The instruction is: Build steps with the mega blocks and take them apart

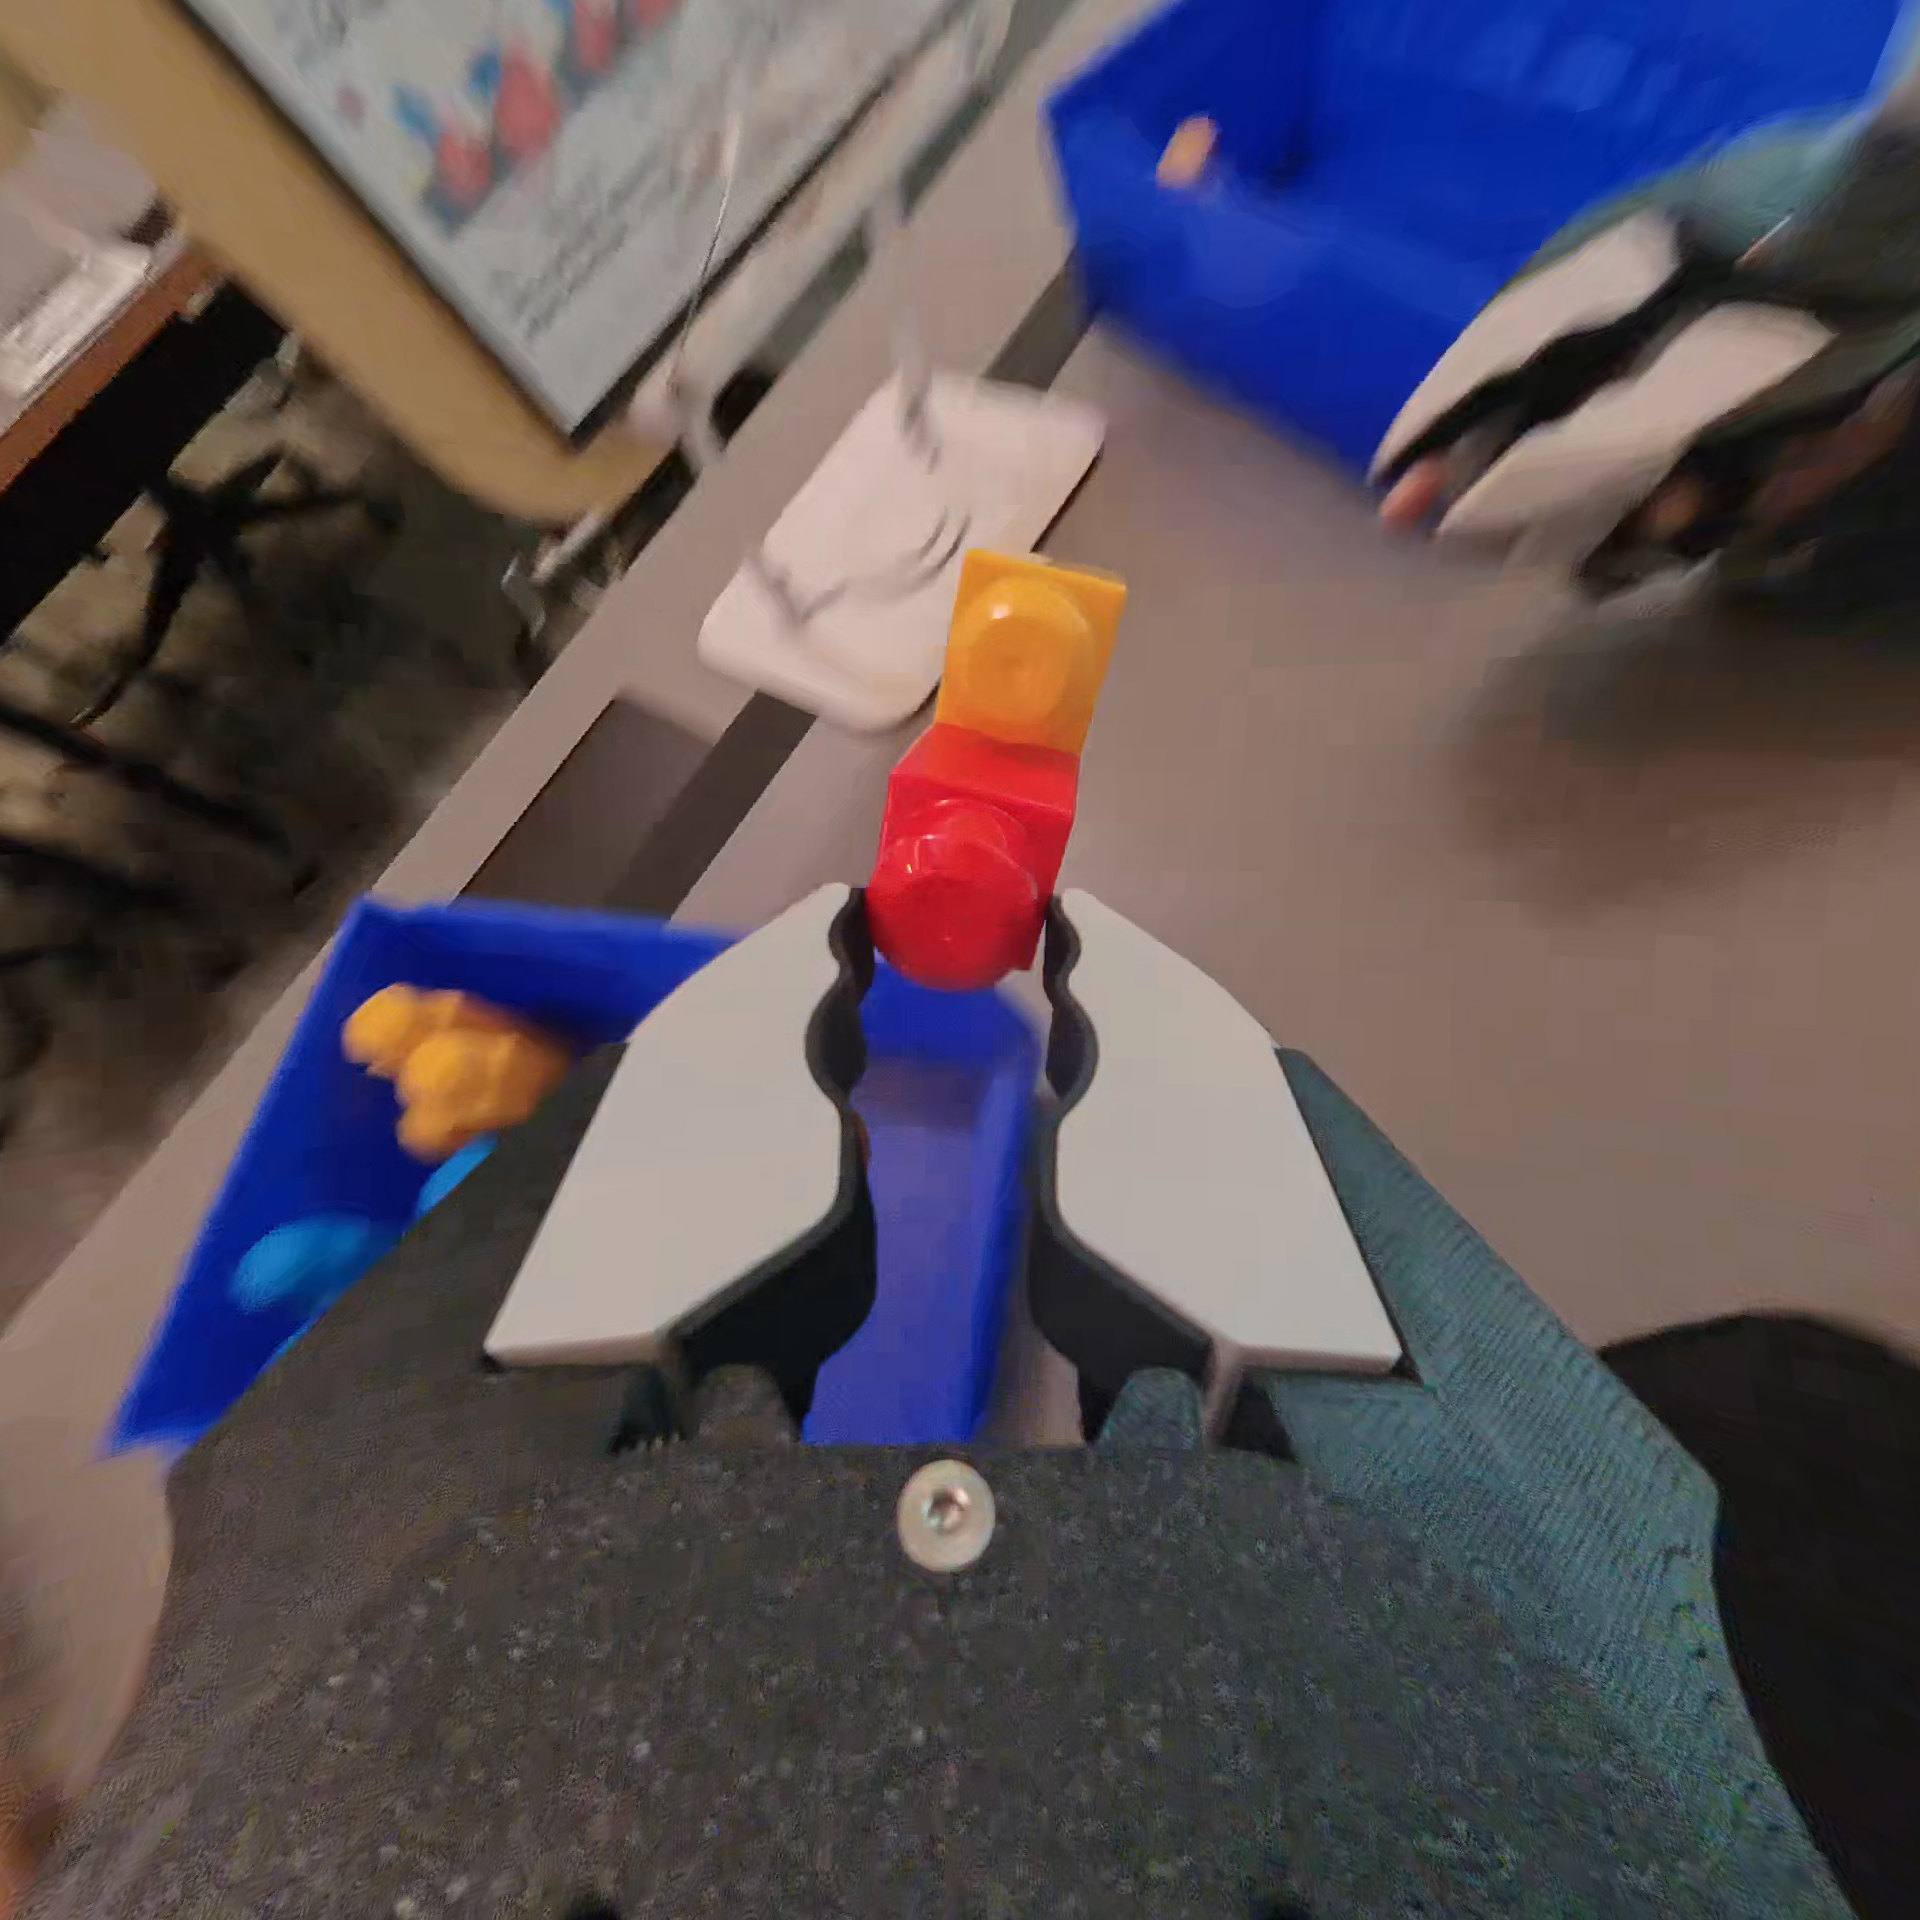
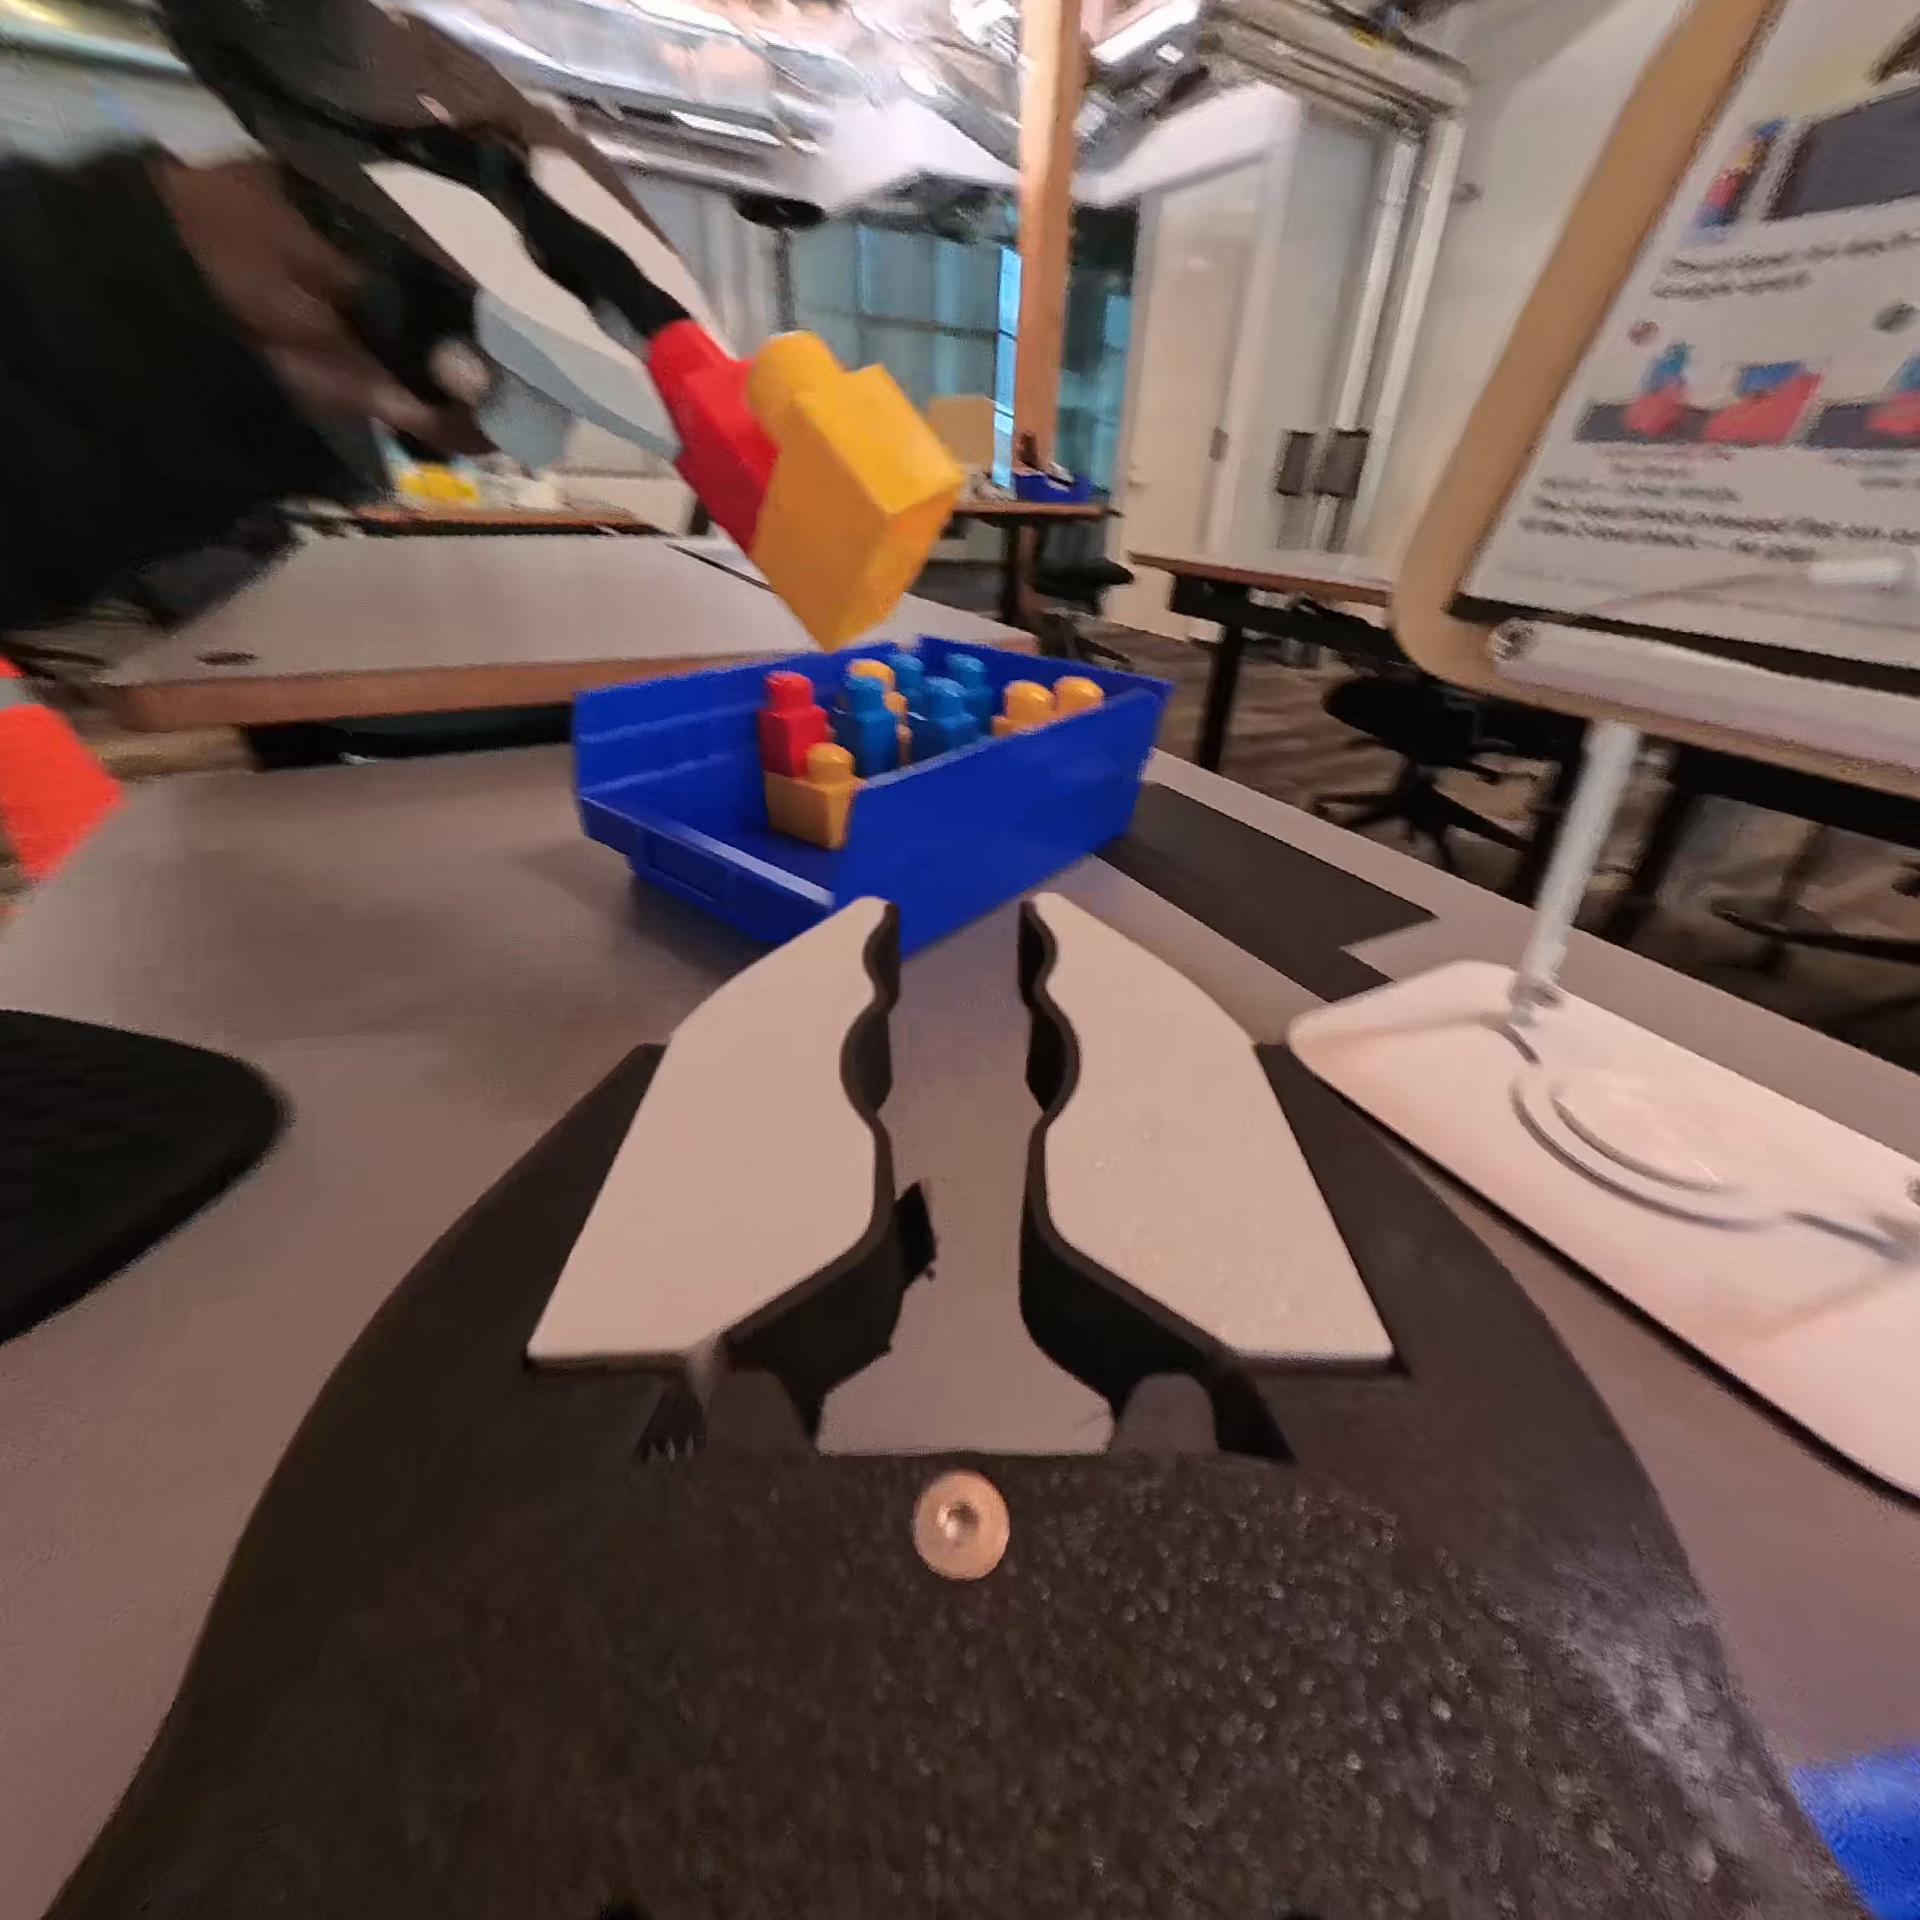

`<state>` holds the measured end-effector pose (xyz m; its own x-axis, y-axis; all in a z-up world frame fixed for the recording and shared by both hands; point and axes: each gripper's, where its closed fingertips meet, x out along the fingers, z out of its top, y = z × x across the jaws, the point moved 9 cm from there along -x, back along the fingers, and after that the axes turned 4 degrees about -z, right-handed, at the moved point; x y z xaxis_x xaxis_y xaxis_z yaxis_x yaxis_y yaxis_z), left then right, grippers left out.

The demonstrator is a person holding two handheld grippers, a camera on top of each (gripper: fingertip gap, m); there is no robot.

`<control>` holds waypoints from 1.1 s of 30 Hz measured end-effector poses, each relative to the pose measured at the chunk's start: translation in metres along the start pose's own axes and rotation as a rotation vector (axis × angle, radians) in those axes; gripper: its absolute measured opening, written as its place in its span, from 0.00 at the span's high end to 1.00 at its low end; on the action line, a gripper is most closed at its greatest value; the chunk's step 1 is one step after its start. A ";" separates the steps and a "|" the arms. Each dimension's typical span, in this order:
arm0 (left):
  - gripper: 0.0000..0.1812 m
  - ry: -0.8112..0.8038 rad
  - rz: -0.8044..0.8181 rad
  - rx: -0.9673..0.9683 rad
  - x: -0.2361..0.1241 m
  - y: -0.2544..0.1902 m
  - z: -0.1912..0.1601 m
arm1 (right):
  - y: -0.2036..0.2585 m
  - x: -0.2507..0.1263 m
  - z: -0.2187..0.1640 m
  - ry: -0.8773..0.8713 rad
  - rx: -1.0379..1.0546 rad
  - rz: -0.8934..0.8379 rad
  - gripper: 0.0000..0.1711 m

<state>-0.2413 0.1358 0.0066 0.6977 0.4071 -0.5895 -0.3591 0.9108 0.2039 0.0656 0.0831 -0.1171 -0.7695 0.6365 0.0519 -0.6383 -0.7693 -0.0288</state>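
Observation:
My left gripper [image 1: 951,920] is shut on a red block [image 1: 961,862] with a yellow block [image 1: 1029,649] stuck to its far side. It holds the pair in the air above the grey table. In the right wrist view the same pair, red block [image 2: 717,436] and yellow block [image 2: 847,488], hangs above a blue bin [image 2: 987,810] that holds several red, blue and yellow blocks [image 2: 894,717]. My right gripper [image 2: 956,920] is open and empty, low over the table [image 2: 364,935], pointing at that bin. It also shows blurred in the left wrist view [image 1: 1423,478].
A blue bin [image 1: 312,1143] with yellow and blue blocks lies under my left gripper. A second blue bin [image 1: 1299,229] stands far right. A white stand base [image 2: 1662,1143] carries an instruction board [image 2: 1714,364]. A black pad [image 2: 104,1143] lies at the left. Across from one pair of fingers to the other is roughly 20 cm.

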 end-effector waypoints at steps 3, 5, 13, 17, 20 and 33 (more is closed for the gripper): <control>0.82 -0.244 -0.143 -0.090 0.015 -0.025 0.007 | 0.001 -0.006 0.016 -0.033 0.048 0.148 0.76; 0.82 -0.365 -0.231 -0.146 0.030 -0.039 0.006 | 0.001 -0.012 0.024 -0.051 0.058 0.200 0.72; 0.82 -0.591 -0.530 -0.321 0.099 -0.082 0.002 | -0.003 -0.025 0.034 -0.062 0.104 0.309 0.67; 0.83 -0.587 -0.601 -0.329 0.118 -0.094 0.001 | -0.005 -0.026 0.029 -0.035 0.105 0.308 0.78; 0.83 -0.592 -0.596 -0.328 0.121 -0.094 -0.005 | -0.005 -0.024 0.025 0.003 0.117 0.320 0.79; 0.72 -0.645 -0.631 -0.245 0.125 -0.108 -0.009 | 0.007 -0.014 0.011 0.034 0.206 0.429 0.79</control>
<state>-0.1211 0.0880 -0.0965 0.9909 -0.1313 0.0280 0.1343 0.9663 -0.2194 0.0722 0.0684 -0.1068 -0.9651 0.2578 0.0457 -0.2478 -0.9558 0.1580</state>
